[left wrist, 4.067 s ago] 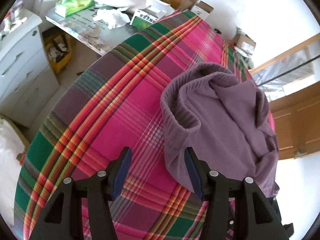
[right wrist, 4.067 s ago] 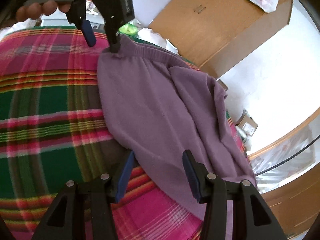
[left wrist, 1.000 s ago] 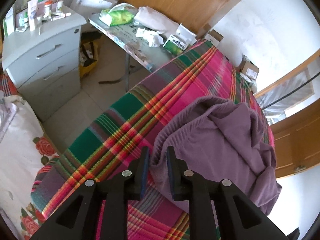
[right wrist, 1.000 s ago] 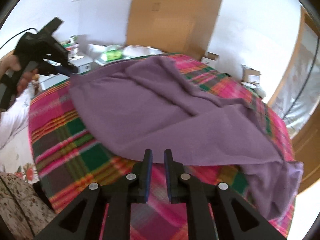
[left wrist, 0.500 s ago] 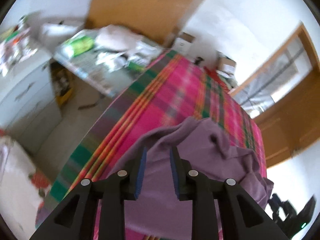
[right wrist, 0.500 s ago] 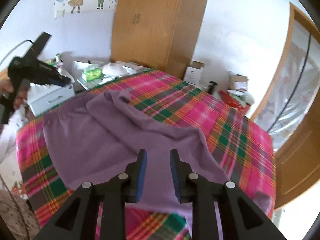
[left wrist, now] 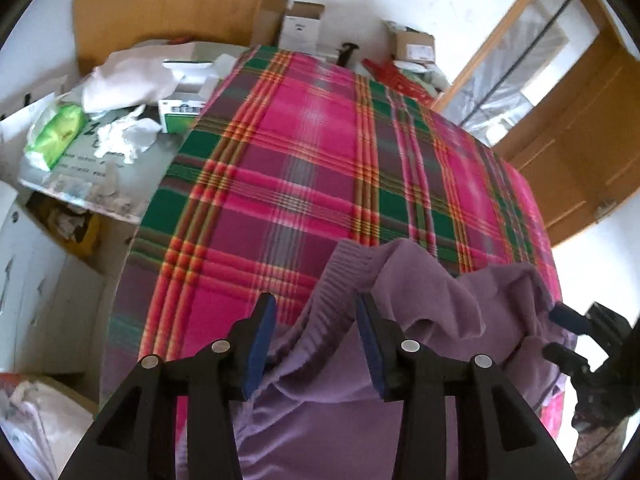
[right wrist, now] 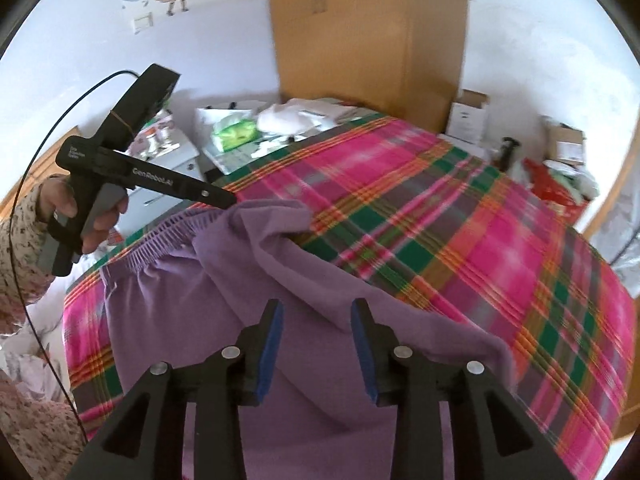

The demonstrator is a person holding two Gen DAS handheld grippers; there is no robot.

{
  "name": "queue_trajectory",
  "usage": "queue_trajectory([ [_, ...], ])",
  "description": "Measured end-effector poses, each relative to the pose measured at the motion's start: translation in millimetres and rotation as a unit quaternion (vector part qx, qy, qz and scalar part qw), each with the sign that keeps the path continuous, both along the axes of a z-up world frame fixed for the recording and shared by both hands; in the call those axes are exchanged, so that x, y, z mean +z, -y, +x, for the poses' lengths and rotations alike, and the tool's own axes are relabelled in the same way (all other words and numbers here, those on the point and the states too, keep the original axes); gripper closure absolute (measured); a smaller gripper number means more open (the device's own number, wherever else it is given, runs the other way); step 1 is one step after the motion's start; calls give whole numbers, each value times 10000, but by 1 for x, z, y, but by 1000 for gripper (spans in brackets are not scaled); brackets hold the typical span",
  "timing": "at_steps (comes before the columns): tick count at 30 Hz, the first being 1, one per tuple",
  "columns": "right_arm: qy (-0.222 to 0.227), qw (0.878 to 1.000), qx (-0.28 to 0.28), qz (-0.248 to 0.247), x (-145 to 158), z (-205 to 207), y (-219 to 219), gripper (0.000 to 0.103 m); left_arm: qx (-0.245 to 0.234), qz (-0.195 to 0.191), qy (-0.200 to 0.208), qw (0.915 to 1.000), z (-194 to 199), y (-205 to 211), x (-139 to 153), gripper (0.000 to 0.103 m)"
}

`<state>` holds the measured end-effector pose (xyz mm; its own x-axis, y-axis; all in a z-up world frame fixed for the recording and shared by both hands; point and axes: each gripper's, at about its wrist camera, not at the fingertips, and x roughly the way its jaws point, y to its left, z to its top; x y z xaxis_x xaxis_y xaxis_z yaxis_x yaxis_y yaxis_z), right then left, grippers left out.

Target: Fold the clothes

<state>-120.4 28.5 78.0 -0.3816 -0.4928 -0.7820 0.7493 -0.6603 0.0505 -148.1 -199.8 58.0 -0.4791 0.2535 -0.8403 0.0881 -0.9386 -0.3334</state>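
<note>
Purple knit trousers (right wrist: 248, 320) lie rumpled on the near part of the plaid bedspread (left wrist: 320, 168), their ribbed waistband (left wrist: 340, 280) bunched toward its left edge and the far half of the cover bare. Both claws have just been opening: the left gripper (left wrist: 316, 332) stands parted with the waistband loose between its blue pads, and the right gripper (right wrist: 316, 340) is likewise spread above a fold of the fabric, pinching nothing. Beyond the bedspread's far left corner stands a cluttered side table (left wrist: 80, 168).

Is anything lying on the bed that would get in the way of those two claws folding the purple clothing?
Nothing visible does. The purple garment lies directly under the open left gripper and right gripper, whose jaws have just been opening. The plaid bedspread beyond looks bare; the clutter sits off the bed.
</note>
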Motion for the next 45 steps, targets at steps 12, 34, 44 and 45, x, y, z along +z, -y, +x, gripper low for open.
queue_trajectory([
  [12,267,9965,646,456,-39,-17,48,64,-1038,-295,84,9941,-17,-8,-23,60],
  [34,63,9987,-437,269,-12,-65,34,101,-482,354,-185,9980,-22,22,-22,92],
  [44,-452,9936,-854,581,-10,-128,90,101,412,590,-310,9969,-22,63,-26,92],
  [45,-435,9932,-870,646,-14,-134,95,101,474,576,-292,9968,-22,64,-27,92],
])
